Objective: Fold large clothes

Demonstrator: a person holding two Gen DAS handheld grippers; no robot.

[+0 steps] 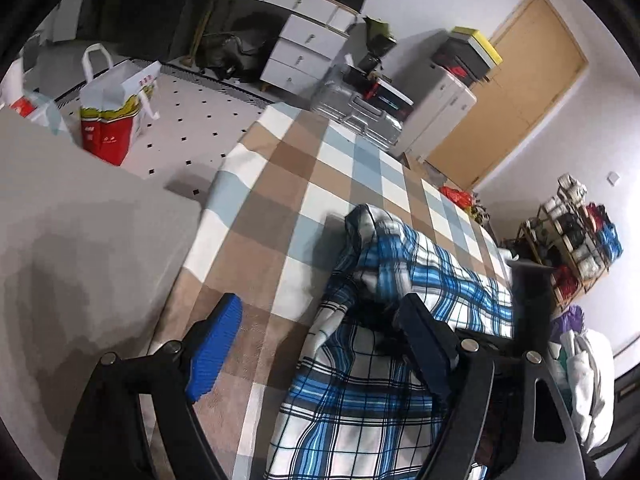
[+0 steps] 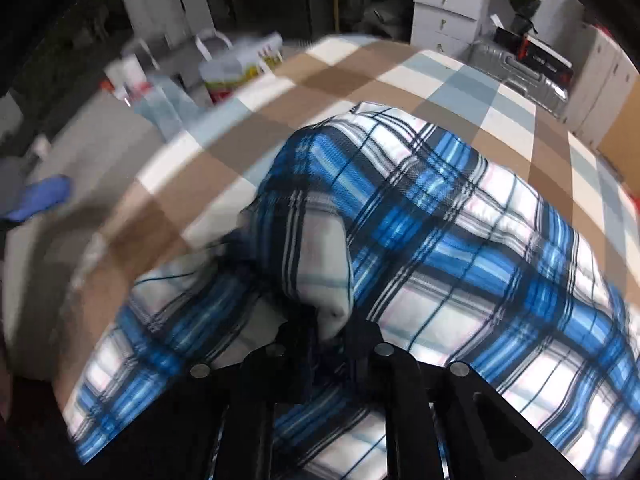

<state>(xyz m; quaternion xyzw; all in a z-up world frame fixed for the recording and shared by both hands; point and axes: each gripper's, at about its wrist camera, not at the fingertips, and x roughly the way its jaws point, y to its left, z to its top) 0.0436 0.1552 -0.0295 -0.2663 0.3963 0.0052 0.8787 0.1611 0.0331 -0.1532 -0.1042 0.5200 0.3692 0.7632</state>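
A blue, white and black plaid shirt [image 1: 384,364] lies bunched on a bed with a brown, white and pale-blue checked cover [image 1: 280,184]. My left gripper [image 1: 320,320] is open, its blue-padded fingers [image 1: 216,344] spread wide over the shirt's near edge; the right finger rests by the cloth. In the right wrist view the shirt [image 2: 420,216] fills the frame. My right gripper [image 2: 332,328] is shut on a raised fold of the shirt [image 2: 320,264], lifting it. The left gripper's blue pad [image 2: 40,196] shows blurred at far left.
The bed's left edge drops to a tiled floor [image 1: 188,120] with a red and white shopping bag [image 1: 112,112]. White drawers [image 1: 304,52], a silver suitcase [image 1: 360,112], a wooden door [image 1: 516,92] and a cluttered shelf [image 1: 572,236] lie beyond.
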